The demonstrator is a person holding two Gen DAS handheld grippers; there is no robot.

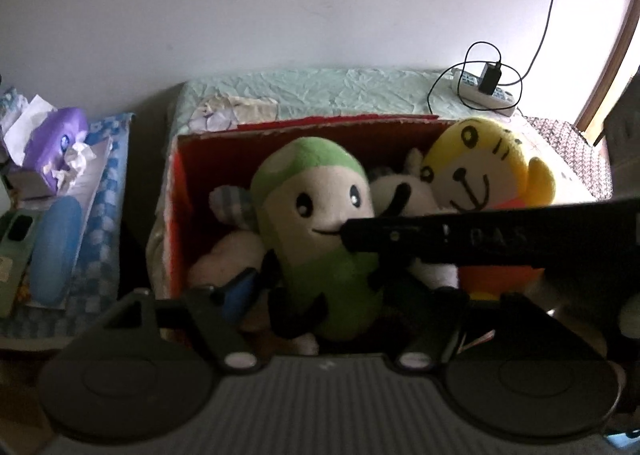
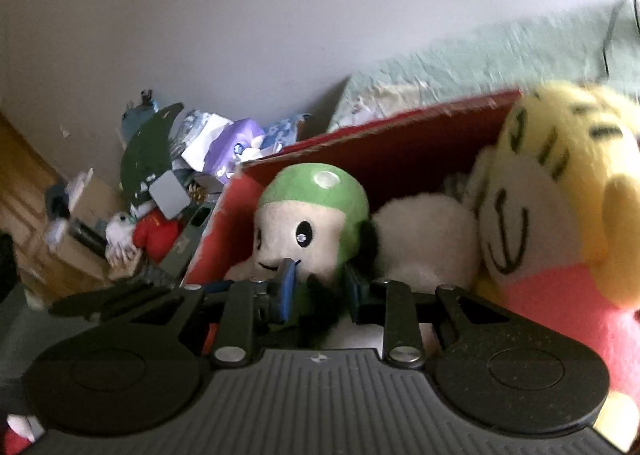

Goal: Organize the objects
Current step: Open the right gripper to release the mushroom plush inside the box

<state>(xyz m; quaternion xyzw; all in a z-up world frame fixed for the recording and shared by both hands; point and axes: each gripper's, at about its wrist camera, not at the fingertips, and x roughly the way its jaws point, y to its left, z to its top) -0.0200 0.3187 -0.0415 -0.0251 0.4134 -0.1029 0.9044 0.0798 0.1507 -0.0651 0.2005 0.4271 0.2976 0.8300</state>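
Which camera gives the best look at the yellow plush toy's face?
The left wrist view: the yellow plush toy sits in the red box with its whole face sharp. The right wrist view shows the toy close at the frame's right side, blurred and tilted.

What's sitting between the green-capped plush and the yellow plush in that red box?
A white plush with black patches, wedged between the green-capped plush and yellow plush; clearest in the right wrist view.

At my twelve o'clock stands a plain white wall (image 1: 280,7); below it lies a wrinkled pale green bedspread (image 1: 320,89), and daylight comes from a wooden-framed opening (image 1: 612,67) at two o'clock.
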